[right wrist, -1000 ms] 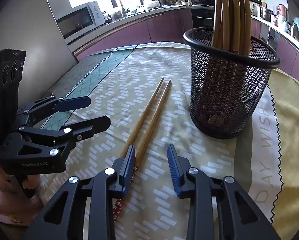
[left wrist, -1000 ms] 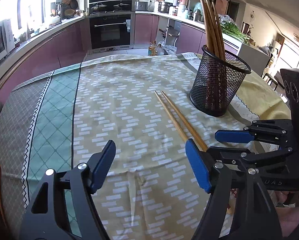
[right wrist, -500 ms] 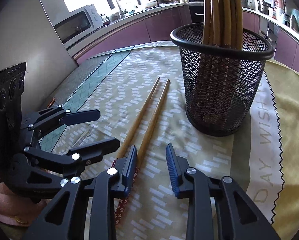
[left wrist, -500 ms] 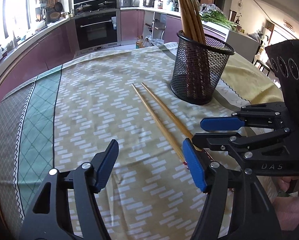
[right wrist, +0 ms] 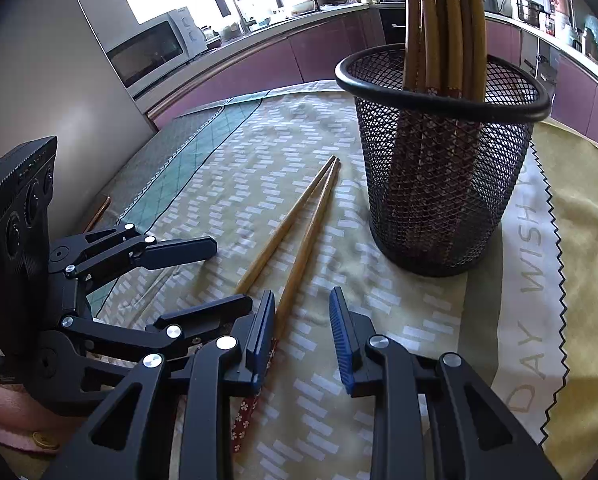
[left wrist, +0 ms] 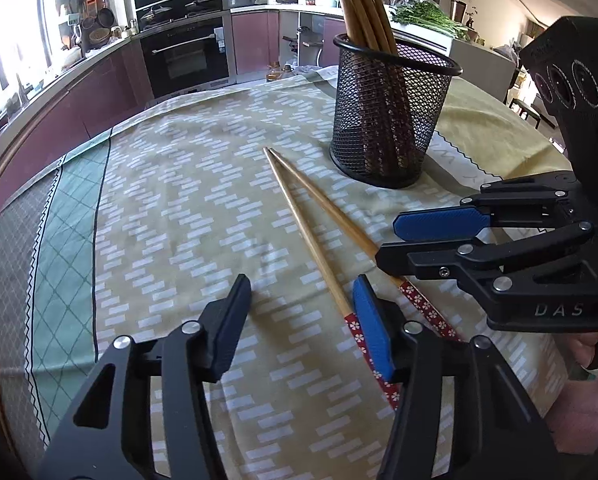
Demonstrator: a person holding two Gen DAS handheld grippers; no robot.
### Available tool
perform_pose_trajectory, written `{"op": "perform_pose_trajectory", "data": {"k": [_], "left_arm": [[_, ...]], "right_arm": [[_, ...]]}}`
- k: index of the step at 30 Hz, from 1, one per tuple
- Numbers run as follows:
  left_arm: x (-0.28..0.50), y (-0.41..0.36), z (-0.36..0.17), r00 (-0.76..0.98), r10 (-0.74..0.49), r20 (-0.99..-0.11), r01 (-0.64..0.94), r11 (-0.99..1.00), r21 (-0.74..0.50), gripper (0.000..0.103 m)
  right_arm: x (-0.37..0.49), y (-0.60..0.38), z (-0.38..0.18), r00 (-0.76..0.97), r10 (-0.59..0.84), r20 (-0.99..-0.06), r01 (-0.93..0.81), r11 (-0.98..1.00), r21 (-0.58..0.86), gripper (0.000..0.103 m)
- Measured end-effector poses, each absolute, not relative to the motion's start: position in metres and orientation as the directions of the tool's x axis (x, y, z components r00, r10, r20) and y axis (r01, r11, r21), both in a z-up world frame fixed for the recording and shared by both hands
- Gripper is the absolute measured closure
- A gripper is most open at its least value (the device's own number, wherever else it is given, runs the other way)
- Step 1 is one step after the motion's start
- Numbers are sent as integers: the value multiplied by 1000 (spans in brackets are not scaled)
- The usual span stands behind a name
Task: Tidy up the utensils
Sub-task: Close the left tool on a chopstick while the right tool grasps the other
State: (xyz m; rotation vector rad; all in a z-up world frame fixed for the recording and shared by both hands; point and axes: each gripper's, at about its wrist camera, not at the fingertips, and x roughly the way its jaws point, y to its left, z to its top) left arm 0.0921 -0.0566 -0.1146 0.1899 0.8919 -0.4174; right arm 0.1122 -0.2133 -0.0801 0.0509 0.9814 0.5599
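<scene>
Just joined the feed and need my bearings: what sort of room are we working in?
Most likely a home kitchen: a built-in oven under a long counter, a microwave by the window, and a cloth-covered table with a mesh chopstick holder.

Counts on the bench

Two loose chopsticks [left wrist: 319, 240] lie on the patterned cloth [left wrist: 179, 200], one cloth in all. One black mesh holder [left wrist: 391, 120] stands near them, with a bundle of chopsticks [right wrist: 443, 20] upright in it, at least five; the exact number cannot be told. Two claws are in view, the left claw [left wrist: 303, 320] and the right claw [right wrist: 301, 328]. One microwave [right wrist: 151, 52] sits behind.
</scene>
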Motion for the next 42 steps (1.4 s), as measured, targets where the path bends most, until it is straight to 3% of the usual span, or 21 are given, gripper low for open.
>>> {"op": "perform_pose_trajectory", "data": {"k": [7, 13, 21, 23, 28, 38, 42], "left_arm": [[93, -55, -113, 551, -278, -787, 425, 905, -21, 54], [104, -58, -113, 544, -279, -791, 432, 901, -21, 66], [118, -59, -113, 536, -298, -790, 423, 905, -54, 81], [119, -58, -113, 532, -307, -789, 415, 907, -74, 91], [117, -54, -113, 535, -314, -785, 383, 918, -106, 95], [108, -49, -113, 523, -316, -791, 379, 918, -116, 95], [111, -53, -111, 529, -304, -792, 388, 917, -93, 86]], "right_arm": [[116, -208, -79, 434, 458, -776, -428, 863, 270, 77], [127, -200, -80, 437, 448, -780, -426, 867, 259, 78], [136, -200, -82, 445, 452, -773, -402, 872, 279, 94], [135, -203, -83, 443, 463, -768, -390, 871, 299, 95], [129, -214, -79, 457, 480, -749, -370, 868, 330, 97], [122, -212, -78, 448, 468, -762, -387, 870, 306, 97], [119, -205, -80, 449, 438, -779, -405, 877, 259, 93]]}}
